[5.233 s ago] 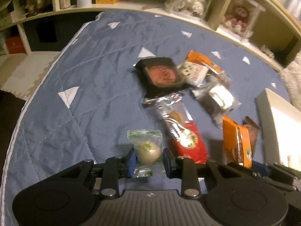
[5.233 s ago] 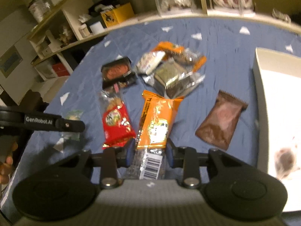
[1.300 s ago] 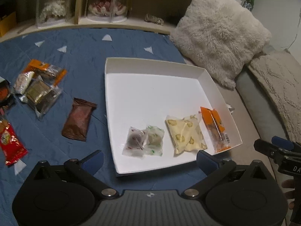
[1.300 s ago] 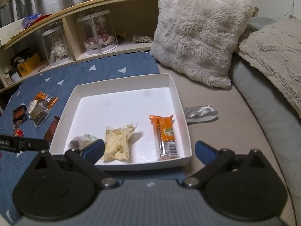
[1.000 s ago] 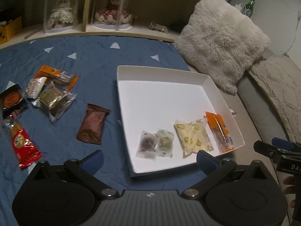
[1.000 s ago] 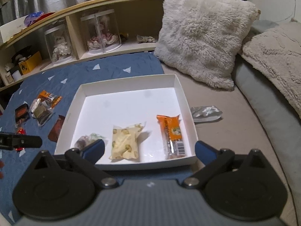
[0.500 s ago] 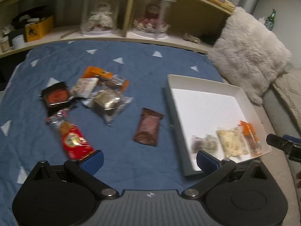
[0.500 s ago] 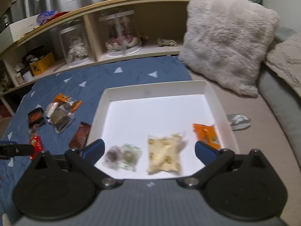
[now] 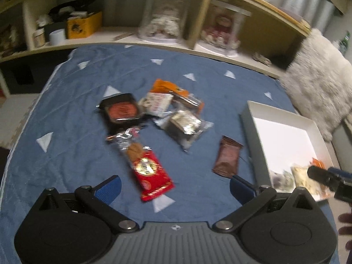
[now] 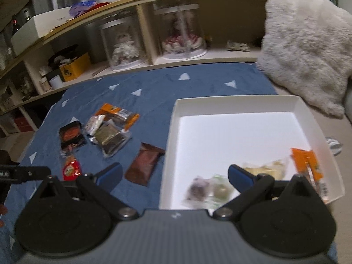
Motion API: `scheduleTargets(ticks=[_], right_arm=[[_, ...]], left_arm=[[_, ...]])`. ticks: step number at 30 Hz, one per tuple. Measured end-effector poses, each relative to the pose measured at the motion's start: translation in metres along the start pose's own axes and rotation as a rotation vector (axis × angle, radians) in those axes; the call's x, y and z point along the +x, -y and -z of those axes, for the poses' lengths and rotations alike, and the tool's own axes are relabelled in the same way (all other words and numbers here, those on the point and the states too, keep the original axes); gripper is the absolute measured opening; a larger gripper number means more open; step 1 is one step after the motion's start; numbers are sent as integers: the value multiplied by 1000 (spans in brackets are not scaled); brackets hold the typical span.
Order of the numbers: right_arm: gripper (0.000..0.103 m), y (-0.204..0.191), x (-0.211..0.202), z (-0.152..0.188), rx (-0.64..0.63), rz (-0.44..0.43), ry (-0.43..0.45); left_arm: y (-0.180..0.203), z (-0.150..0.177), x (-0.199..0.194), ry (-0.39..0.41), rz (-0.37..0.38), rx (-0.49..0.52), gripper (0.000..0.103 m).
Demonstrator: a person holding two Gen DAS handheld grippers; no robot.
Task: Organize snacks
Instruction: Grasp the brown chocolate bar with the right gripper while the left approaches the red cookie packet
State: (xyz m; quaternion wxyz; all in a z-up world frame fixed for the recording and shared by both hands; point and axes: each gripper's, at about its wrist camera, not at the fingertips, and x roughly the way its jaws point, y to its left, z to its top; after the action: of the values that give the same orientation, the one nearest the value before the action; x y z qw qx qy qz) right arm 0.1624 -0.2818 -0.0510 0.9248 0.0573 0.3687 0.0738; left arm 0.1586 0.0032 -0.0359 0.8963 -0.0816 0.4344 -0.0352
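Both grippers have their jaws spread wide with nothing between them. The left gripper (image 9: 173, 187) fills the bottom of the left wrist view, above a blue quilted blanket (image 9: 72, 132) with white triangles. At the centre of that view a red snack packet (image 9: 151, 173) lies just ahead of the jaws. Beyond it, toward the upper middle, sit a black tray snack (image 9: 121, 110), a white wrapper (image 9: 156, 103), an orange packet (image 9: 167, 87) and a clear-wrapped dark snack (image 9: 183, 125), bunched and partly overlapping. A brown packet (image 9: 227, 157) lies alone at centre right, just beside the white box (image 9: 248, 127).

In the right wrist view the right gripper (image 10: 173, 176) hangs over the near left edge of the white box (image 10: 173, 132). Inside, along its lower side, lie two small clear-wrapped sweets (image 10: 208, 191), a pale yellow packet (image 10: 266, 167) and an orange bar (image 10: 308, 165), blurred. The brown packet (image 10: 146, 162) sits left of the box on the blanket. A furry cushion (image 10: 308, 50) occupies the upper right.
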Motion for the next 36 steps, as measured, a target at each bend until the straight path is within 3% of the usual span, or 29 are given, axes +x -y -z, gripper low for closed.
scheduleTargets(ticks=[5, 15, 22, 31, 36], right_arm=[[103, -20, 22, 1, 6, -32, 13], [102, -48, 75, 5, 149, -80, 6], [82, -69, 121, 15, 193, 1, -23], [77, -95, 151, 23, 70, 157, 61], [72, -99, 152, 28, -22, 225, 72]], left_arm=[[-20, -4, 11, -3, -47, -38, 103], [-44, -19, 40, -26, -100, -145, 103], [-44, -24, 65, -32, -141, -185, 103], [-45, -26, 95, -48, -145, -237, 103], [-41, -24, 111, -82, -170, -212, 103]])
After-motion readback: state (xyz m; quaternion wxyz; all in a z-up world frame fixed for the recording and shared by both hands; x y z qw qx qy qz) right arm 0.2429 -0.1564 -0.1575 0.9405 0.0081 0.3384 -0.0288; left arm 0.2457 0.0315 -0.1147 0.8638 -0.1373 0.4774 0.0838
